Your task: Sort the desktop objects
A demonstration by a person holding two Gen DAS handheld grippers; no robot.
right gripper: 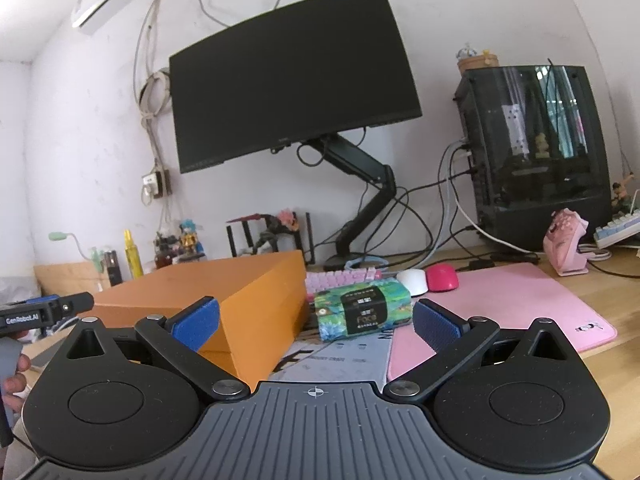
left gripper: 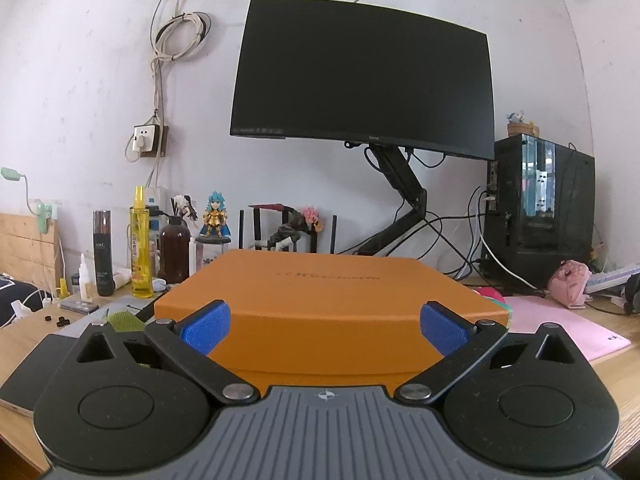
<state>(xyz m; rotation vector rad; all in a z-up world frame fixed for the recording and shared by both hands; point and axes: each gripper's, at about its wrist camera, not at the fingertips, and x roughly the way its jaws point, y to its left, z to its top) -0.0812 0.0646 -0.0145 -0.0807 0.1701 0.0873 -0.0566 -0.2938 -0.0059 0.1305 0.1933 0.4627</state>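
Left gripper (left gripper: 325, 325) is held level and low over the bench (left gripper: 24, 336), jaws spread wide and empty, the orange box (left gripper: 328, 292) dead ahead at twelve o'clock; right gripper (right gripper: 315, 323) likewise gapes empty, box (right gripper: 224, 304) at ten o'clock, tissue pack (right gripper: 362, 309) at twelve.

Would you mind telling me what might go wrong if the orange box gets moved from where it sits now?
The orange box looks too wide for the open left gripper, so a grip might slip. The tissue pack appears to sit right beside the box and could be shoved toward the white mouse. Pushed back, the box may knock over the figurine or yellow bottle.
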